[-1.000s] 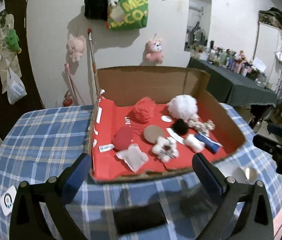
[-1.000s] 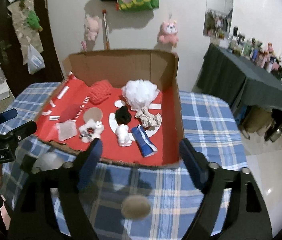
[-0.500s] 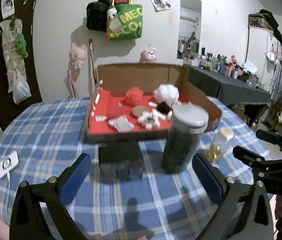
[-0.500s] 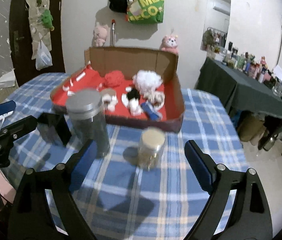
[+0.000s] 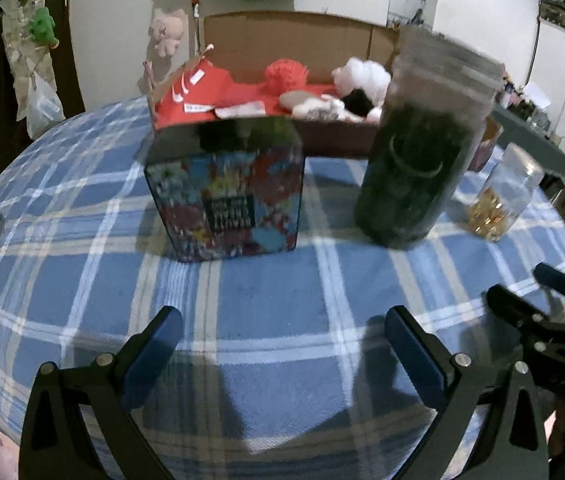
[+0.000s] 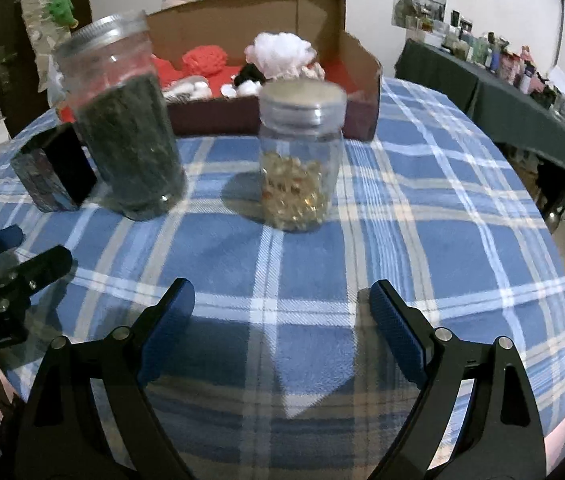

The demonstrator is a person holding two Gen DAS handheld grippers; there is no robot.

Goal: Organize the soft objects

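i see soft objects (image 5: 322, 92) in cardboard box (image 6: 322, 28), well beyond jars | left gripper (image 5: 282, 334) jaws apart, empty | right gripper (image 6: 282, 308) jaws apart, empty

A red yarn pompom (image 5: 285, 73) and a fluffy white puff (image 5: 362, 74) sit toward the back of the red-lined cardboard box (image 5: 290, 32). Nearer the front lie a black pompom (image 5: 356, 101), small white plush pieces (image 5: 318, 108) and a flat tan pad (image 5: 294, 98), clustered together.
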